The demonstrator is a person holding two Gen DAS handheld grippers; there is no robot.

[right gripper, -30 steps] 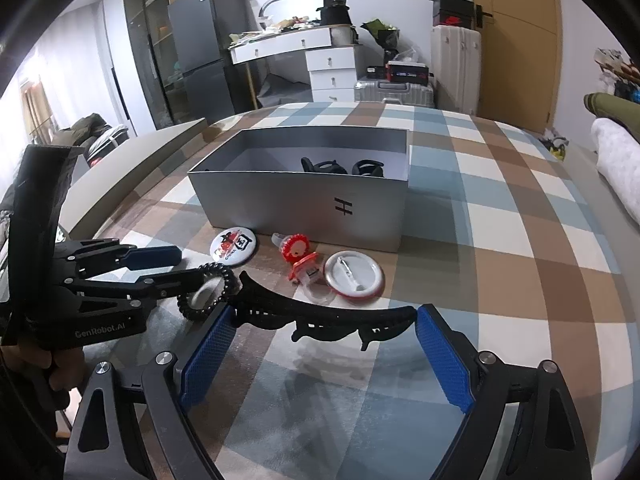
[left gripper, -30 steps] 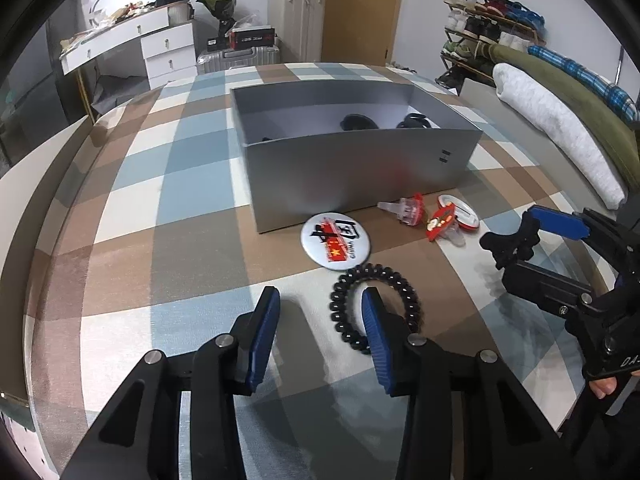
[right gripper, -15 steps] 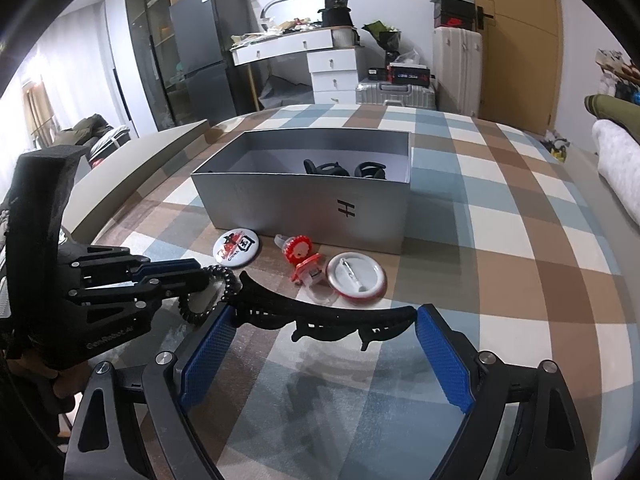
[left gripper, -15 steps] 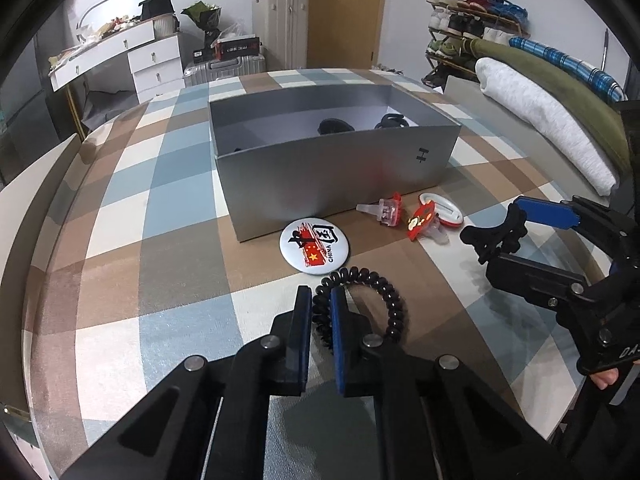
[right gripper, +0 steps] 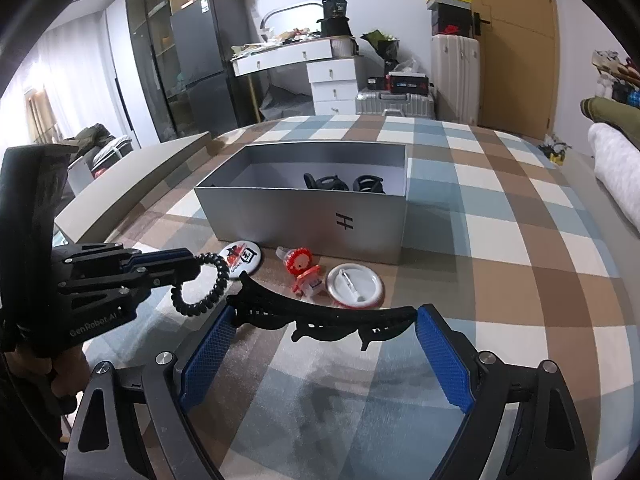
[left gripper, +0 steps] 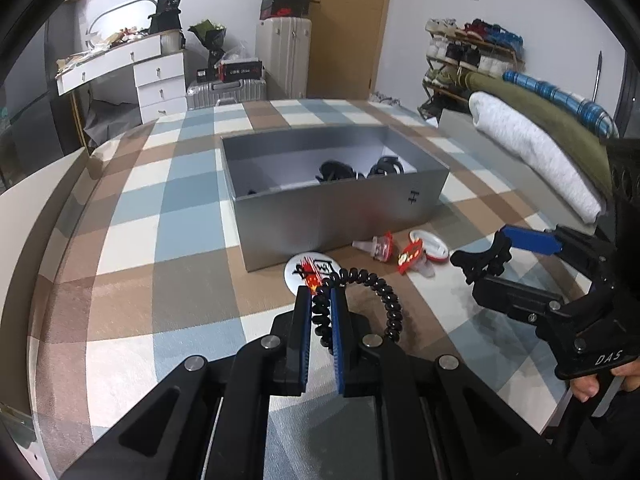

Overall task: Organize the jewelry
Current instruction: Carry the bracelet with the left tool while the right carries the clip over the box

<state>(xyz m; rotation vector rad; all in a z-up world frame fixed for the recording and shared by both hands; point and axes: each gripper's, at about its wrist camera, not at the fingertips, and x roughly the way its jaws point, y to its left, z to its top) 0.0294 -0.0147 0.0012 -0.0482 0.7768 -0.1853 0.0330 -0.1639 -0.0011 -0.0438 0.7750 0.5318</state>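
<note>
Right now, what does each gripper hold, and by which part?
Left gripper: black spiral hair tie, pinched on one side of its loop. Right gripper: long black hair clip, held by both ends.

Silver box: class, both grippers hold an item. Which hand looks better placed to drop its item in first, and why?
Probably the left. The left gripper pinches the black coil hair tie just short of the silver box. The right gripper, spanning the black hair clip, sits further back behind the badges.
</note>
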